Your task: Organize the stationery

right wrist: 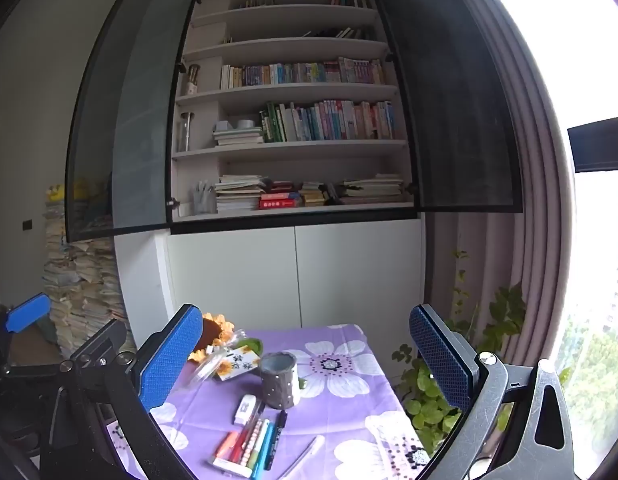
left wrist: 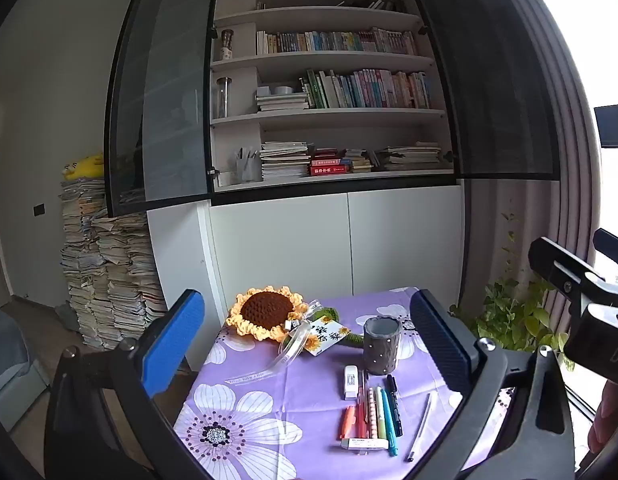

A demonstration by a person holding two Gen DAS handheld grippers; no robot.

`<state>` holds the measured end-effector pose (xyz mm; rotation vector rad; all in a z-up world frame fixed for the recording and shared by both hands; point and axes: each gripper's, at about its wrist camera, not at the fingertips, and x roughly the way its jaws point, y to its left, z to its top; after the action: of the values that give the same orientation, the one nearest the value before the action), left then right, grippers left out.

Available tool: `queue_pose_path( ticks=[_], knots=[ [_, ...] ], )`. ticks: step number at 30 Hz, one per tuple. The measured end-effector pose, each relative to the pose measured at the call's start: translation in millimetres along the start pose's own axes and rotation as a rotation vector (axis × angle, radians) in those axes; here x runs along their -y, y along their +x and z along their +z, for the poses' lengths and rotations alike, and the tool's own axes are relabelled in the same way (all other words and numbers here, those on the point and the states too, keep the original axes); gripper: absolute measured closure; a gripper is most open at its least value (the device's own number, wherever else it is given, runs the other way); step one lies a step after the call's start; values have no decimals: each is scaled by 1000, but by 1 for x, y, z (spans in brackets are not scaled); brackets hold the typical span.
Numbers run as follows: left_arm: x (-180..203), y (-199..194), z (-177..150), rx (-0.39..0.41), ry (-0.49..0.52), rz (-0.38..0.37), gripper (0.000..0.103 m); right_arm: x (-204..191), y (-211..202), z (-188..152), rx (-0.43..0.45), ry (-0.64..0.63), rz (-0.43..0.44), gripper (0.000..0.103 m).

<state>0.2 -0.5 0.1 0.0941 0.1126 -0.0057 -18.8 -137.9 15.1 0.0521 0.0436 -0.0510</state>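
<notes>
A grey studded pen cup [left wrist: 381,345] stands upright on a table with a purple flowered cloth [left wrist: 269,408]; it also shows in the right wrist view [right wrist: 279,379]. In front of it lie several pens and markers [left wrist: 379,414] side by side, a white correction tape [left wrist: 350,382], a white eraser [left wrist: 364,443] and a clear pen [left wrist: 421,426]. The same pens [right wrist: 255,442] show in the right wrist view. My left gripper [left wrist: 309,344] is open and empty, above the table. My right gripper [right wrist: 305,356] is open and empty, above the table, to the right of the left one.
A crocheted sunflower [left wrist: 267,312] with a ribbon and a card [left wrist: 327,334] lies behind the cup. A white bookcase [left wrist: 329,112] with open dark doors stands behind the table. Stacked papers [left wrist: 105,280] stand at left, a leafy plant [left wrist: 513,320] and curtain at right.
</notes>
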Motion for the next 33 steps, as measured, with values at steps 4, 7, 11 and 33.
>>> queue_pose_path(
  ticks=[4, 7, 11, 33],
  knots=[
    [1, -1, 0, 3, -2, -1, 1, 0, 2, 0, -16, 2, -1, 0],
    [3, -2, -5, 7, 2, 3, 1, 1, 2, -1, -13, 2, 0, 0],
    [8, -1, -8, 2, 8, -1, 1, 3, 2, 0, -14, 3, -2, 0],
    [1, 9, -4, -21, 11, -26, 1, 0, 13, -8, -44, 23, 3, 0]
  ],
)
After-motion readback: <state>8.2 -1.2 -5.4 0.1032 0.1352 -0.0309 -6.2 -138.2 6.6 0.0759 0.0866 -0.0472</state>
